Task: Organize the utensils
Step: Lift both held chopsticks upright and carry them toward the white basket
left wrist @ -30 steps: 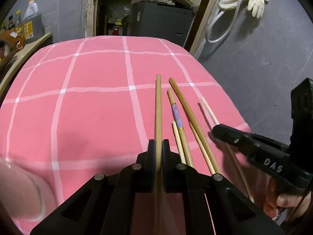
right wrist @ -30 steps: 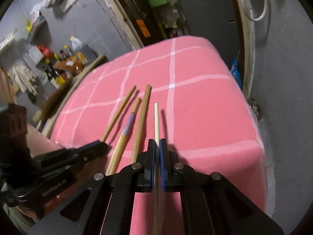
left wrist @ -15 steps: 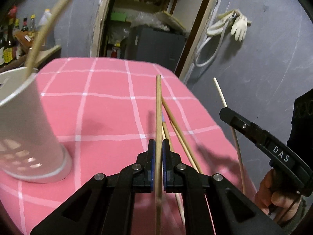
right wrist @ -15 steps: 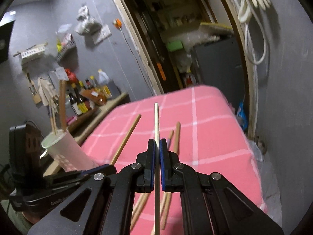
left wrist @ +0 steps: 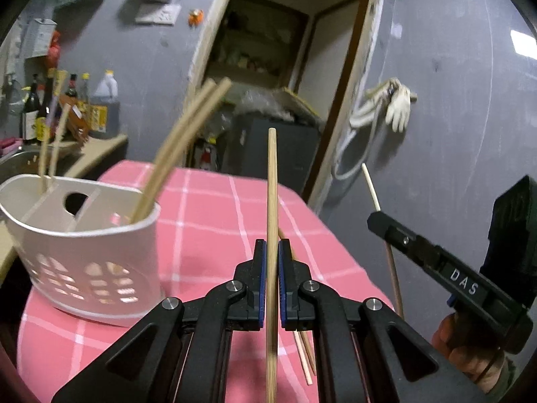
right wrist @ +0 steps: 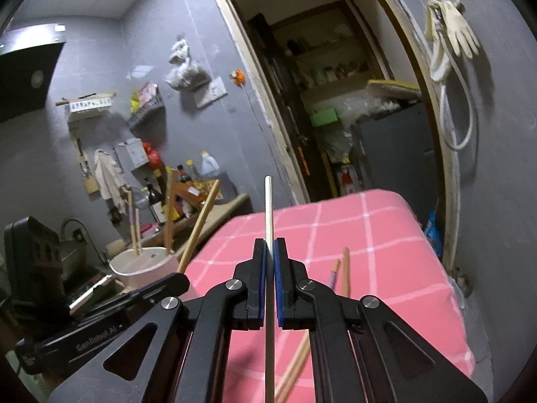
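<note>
My left gripper is shut on a brown wooden chopstick and holds it upright above the pink checked cloth. A white perforated utensil holder stands to its left with several chopsticks in it. My right gripper is shut on a thin pale chopstick, also raised; it shows at the right of the left wrist view. The holder lies to its left. Loose chopsticks lie on the cloth under both grippers.
A counter with bottles and a sink sits at the left beyond the table. A doorway with shelves and a grey cabinet is behind. Gloves and a hose hang on the grey wall at the right.
Both grippers have lifted their chopsticks off the cloth and tilted them up. The white holder has come into view at the left.
</note>
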Motion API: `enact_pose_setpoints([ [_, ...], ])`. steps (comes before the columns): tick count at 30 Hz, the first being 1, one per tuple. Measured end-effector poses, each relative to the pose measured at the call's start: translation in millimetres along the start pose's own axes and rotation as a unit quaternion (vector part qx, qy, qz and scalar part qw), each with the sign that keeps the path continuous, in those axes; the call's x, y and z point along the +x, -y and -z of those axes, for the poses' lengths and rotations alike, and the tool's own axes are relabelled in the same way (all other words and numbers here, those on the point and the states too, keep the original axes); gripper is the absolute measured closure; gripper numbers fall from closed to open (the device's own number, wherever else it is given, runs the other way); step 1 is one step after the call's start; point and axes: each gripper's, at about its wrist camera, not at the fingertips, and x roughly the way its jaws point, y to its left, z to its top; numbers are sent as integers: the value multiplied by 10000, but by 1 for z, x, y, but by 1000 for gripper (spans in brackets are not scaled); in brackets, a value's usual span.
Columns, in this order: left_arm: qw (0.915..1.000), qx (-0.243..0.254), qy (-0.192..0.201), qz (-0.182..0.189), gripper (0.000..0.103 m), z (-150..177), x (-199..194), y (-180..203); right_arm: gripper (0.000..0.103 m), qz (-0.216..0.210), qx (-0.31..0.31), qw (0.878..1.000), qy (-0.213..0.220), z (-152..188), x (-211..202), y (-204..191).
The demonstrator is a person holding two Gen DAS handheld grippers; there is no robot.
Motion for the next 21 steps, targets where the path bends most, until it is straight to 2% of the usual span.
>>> enact_pose_setpoints([
  [11,9979,-347,544,-78,99,-32,-44,-46,100,-679,-222,9968,347,-18,16,-56],
  [21,9898,-784,1170,-205,99,-62,-89,-103,100,-1377,-294,9876,699,-34,47,-102],
])
